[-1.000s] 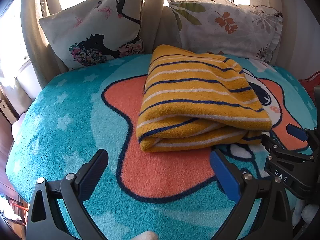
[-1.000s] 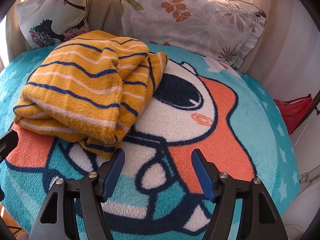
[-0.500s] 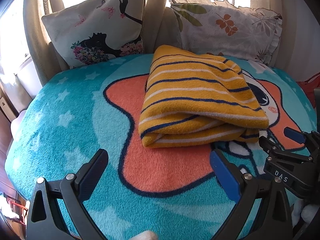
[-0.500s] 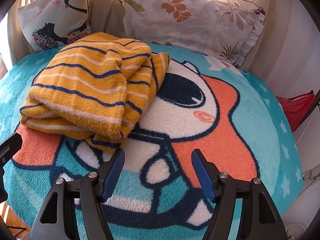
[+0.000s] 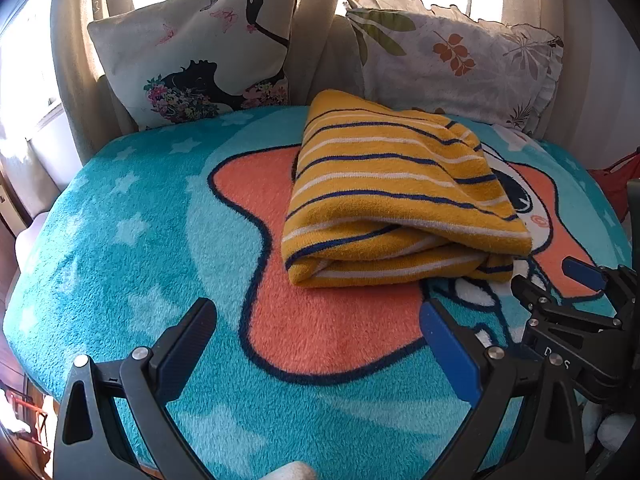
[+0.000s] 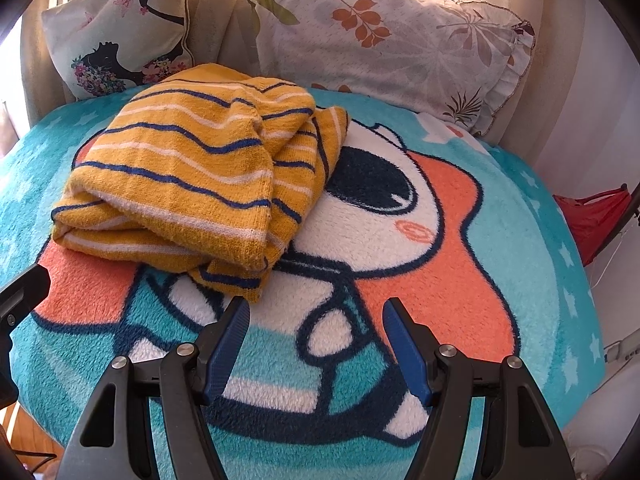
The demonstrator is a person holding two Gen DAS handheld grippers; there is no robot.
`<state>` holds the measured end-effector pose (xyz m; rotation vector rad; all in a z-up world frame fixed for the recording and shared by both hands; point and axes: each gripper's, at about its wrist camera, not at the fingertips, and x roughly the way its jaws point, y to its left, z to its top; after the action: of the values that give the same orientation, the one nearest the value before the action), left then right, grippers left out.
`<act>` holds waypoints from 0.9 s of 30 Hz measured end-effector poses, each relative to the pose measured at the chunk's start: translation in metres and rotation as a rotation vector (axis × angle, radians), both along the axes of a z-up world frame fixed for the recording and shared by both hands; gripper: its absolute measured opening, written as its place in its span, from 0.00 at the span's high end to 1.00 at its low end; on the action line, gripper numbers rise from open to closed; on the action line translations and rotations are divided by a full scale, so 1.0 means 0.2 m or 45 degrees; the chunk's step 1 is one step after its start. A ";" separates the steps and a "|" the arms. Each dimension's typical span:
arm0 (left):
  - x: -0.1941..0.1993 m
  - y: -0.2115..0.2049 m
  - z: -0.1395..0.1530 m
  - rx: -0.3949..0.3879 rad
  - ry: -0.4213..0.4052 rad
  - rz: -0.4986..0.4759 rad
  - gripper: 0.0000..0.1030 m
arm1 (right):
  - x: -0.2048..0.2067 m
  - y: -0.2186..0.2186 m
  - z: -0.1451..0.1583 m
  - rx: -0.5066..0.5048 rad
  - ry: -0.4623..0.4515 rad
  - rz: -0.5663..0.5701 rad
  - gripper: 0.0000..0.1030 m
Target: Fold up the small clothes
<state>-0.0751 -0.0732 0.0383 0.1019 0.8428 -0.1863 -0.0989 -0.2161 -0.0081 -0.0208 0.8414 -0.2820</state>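
Folded striped top on a cartoon blanket, both tongs spread and empty.

The yellow top with navy and white stripes lies folded into a thick bundle on the teal fleece blanket, over its orange star and white cartoon face. The left tongs and the right tongs hover just short of it, holding nothing. Behind stand a silhouette cushion and a leaf-print pillow against sunlit curtains.

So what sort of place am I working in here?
Most likely a bedroom at home: the folded striped garment lies on a fleece cartoon blanket, with two printed pillows propped against curtains with daylight behind.
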 end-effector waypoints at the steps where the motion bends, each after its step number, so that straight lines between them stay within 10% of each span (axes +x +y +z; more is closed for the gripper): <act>1: 0.00 0.00 0.00 -0.004 0.003 0.000 0.02 | 0.00 0.00 0.00 -0.001 0.000 0.003 0.29; 27: -0.03 0.03 -0.01 -0.056 0.041 -0.001 0.02 | -0.04 0.09 0.02 -0.001 -0.011 0.045 0.29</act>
<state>-0.0808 -0.0681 0.0360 0.0584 0.8704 -0.2076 -0.1061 -0.1989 -0.0049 -0.0356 0.8312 -0.2488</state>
